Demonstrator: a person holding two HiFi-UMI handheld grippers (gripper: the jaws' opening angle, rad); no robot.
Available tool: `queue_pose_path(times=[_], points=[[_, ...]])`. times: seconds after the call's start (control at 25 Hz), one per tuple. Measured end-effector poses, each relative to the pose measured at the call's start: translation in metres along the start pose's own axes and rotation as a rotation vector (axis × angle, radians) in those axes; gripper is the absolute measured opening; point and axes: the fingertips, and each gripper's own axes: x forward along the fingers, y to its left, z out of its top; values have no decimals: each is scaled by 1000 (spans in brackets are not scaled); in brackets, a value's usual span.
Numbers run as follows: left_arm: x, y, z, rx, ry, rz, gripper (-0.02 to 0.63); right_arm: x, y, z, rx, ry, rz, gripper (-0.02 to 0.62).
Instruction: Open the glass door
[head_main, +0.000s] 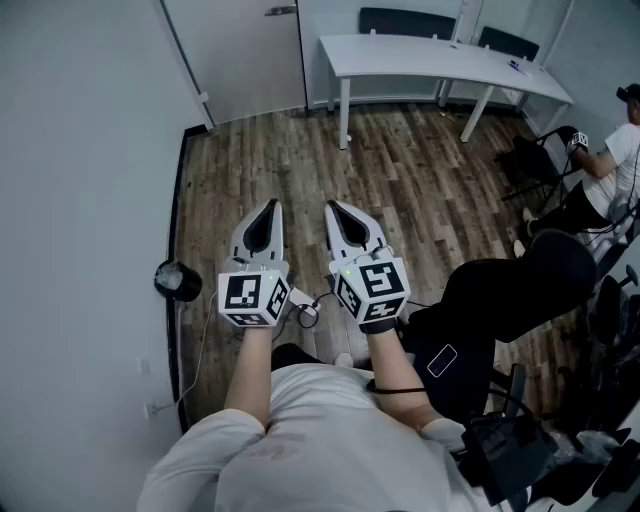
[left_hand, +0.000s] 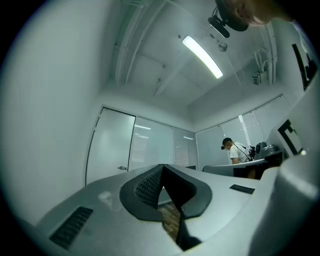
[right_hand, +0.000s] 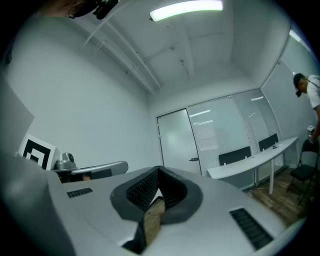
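Closest is the person's white shirt (head_main: 300, 430). Out in front, the left tool (head_main: 268, 208) and right tool (head_main: 337, 210) are squeezed shut and hold nothing. That is likely because the glass door (head_main: 235, 50) is far off, closed, across the wood floor (head_main: 400, 170). A white bench (head_main: 430, 55) stands beside the door, off to the right. Nothing seems to block the way.

Glass door (head_main: 250, 55) cut off by top edge; person (head_main: 622, 162) by right edge
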Motion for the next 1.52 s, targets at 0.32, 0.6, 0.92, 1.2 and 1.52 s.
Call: queue_pose_path(times=[0.32, 0.6, 0.92, 1.2, 1.52], points=[[-9, -9, -6, -25, 14, 23, 3, -11, -12, -3, 62, 15, -14, 2], [-27, -3, -14, 18, 64, 37, 3, -12, -18, -10, 140, -2, -21, 2], [13, 49, -27, -57, 53, -7, 3, 39, -20, -9, 21, 19, -87, 2], [39, 122, -30, -85, 27, -2, 3, 105, -9, -11, -22, 31, -106, 2], [42, 214, -46, -80, -2, -5, 3, 186, 35, -36, -57, 45, -104, 2]])
